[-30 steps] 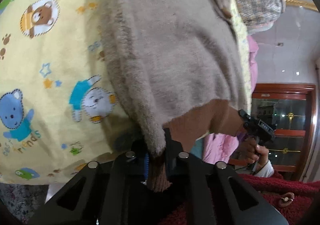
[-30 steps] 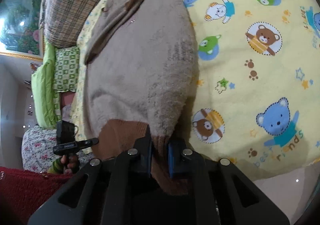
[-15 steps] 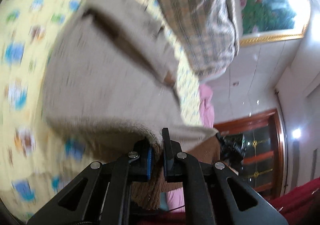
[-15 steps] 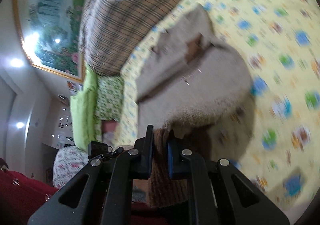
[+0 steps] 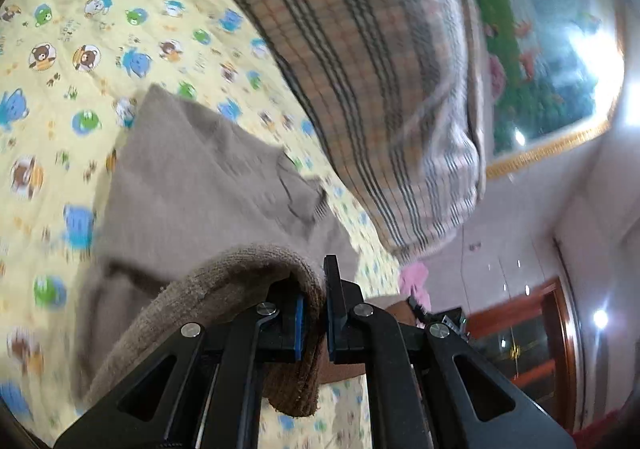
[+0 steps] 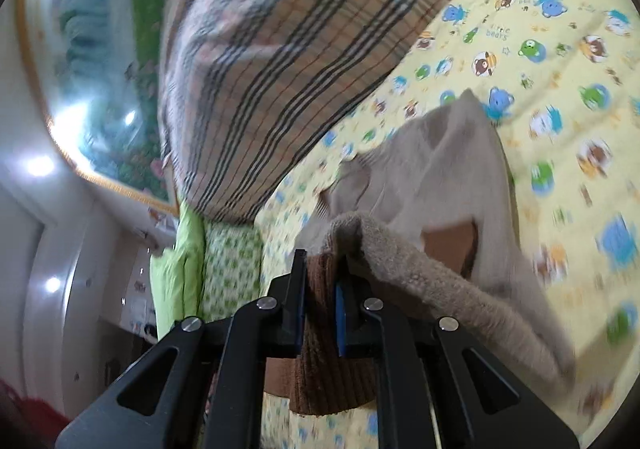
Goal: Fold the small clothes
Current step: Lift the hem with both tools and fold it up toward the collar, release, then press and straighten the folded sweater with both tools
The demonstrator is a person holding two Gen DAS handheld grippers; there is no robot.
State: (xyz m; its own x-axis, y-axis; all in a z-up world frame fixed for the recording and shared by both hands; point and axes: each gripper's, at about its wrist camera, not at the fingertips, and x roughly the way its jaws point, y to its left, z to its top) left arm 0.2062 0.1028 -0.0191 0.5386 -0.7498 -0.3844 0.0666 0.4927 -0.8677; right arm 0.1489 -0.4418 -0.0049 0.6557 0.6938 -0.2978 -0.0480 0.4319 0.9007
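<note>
A small beige knit sweater with a brown ribbed hem lies on a yellow cartoon-bear blanket. My left gripper is shut on one corner of the hem and holds it lifted and curled over the body. My right gripper is shut on the other hem corner, where the brown ribbing hangs between the fingers. The sweater stretches away from the right gripper toward its collar end. The blanket also shows in the right wrist view.
A large plaid quilt is bunched at the far side of the blanket, also seen in the right wrist view. Green pillows lie beside it. A framed landscape picture hangs on the wall. A wooden cabinet stands behind.
Both grippers have lifted the hem and carried it forward over the sweater toward the collar end. The views have tilted up from the blanket to the quilt and wall.
</note>
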